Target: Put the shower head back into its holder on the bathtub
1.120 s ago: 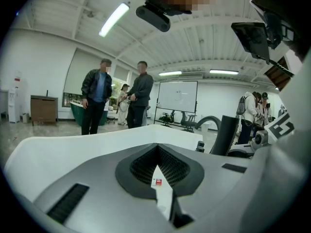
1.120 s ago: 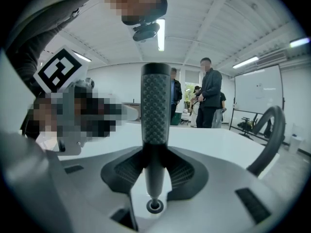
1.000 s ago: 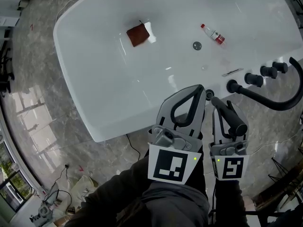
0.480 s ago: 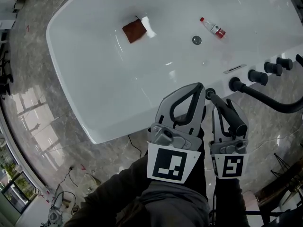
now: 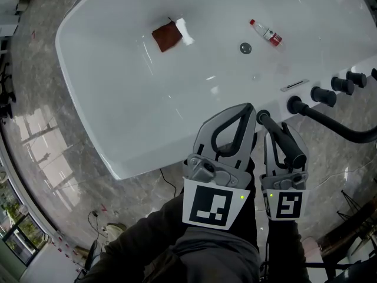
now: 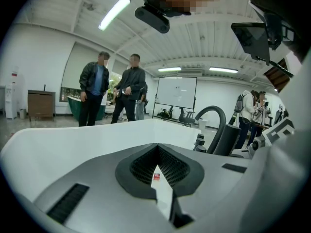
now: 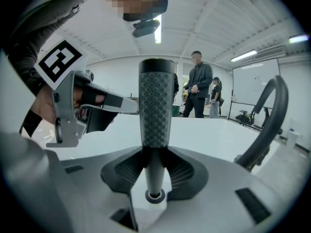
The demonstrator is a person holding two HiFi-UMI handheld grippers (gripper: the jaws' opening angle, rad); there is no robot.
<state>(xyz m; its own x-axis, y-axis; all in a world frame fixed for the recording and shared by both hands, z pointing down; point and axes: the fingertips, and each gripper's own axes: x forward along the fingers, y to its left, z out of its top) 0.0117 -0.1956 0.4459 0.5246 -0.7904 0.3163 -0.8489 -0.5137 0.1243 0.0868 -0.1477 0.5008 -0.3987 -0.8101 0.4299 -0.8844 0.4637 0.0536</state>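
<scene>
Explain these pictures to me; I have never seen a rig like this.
No robot: a person holds a two-jaw gripper in each hand. The head view looks down from a camera on the person's head; the other two views come from cameras riding on the grippers. Below stands a white bathtub with a brown cloth, a small bottle and a drain inside, and a black tap on its rim. The left gripper is shut and empty. The right gripper clamps the black shower head, whose lower end meets the holder.
</scene>
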